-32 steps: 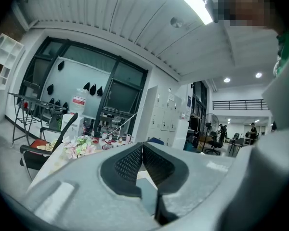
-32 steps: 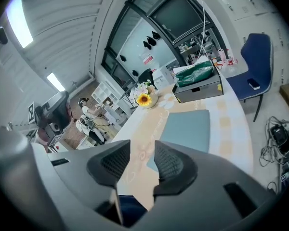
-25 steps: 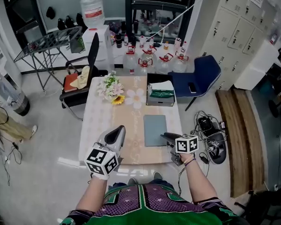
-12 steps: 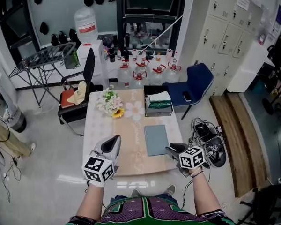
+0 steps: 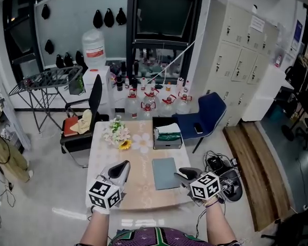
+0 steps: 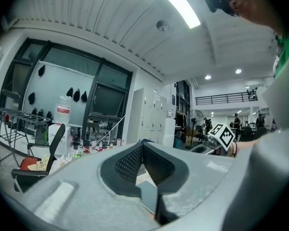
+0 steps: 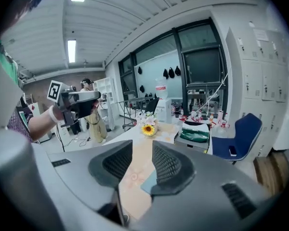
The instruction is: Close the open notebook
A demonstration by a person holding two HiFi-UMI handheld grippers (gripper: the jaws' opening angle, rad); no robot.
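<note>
A grey-blue notebook (image 5: 165, 172) lies closed and flat on the right half of the table (image 5: 99, 155), on its tan runner. My left gripper (image 5: 123, 167) hovers over the table's near left part, its jaws together at the tips with nothing between them. In the left gripper view the left gripper (image 6: 142, 145) shows its pads meeting in a point. My right gripper (image 5: 180, 175) hangs just off the notebook's near right corner, open and empty. In the right gripper view the gap of the right gripper (image 7: 142, 160) frames the runner and a corner of the notebook (image 7: 147, 183).
A bunch of flowers (image 5: 118, 134) and a box with green contents (image 5: 168, 135) stand at the table's far end. A black chair (image 5: 81, 121) is at the far left, a blue chair (image 5: 203, 118) at the far right. Cables and a bag (image 5: 223, 177) lie on the floor.
Both grippers have risen away from the table, the right one more and with a roll of the wrist. The head view now takes in more of the room. The notebook has not moved.
</note>
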